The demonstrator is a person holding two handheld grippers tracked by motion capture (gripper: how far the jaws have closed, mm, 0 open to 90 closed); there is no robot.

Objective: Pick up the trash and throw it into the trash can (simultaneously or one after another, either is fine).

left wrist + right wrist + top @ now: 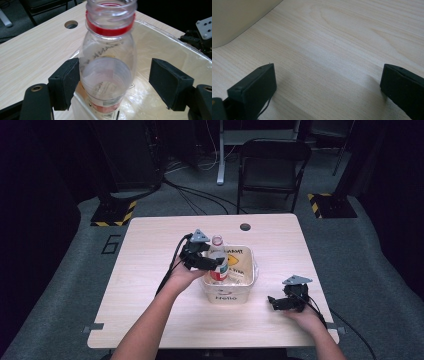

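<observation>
From above, one clear bottle (218, 261) stands up in one white bin (246, 279), mouth to the top; close up, the left gripper (113, 82) is wide open around it, and the right gripper (327, 87) is open over the table (342, 45).

One bottle, one bin, two claws, one table, one chair.
One bottle (218, 260) stands in one bin (226, 295) at table (150, 270) centre; two claws, at 9 (212, 262) and 4 o'clock (272, 302); one chair (272, 167) at 12.
</observation>
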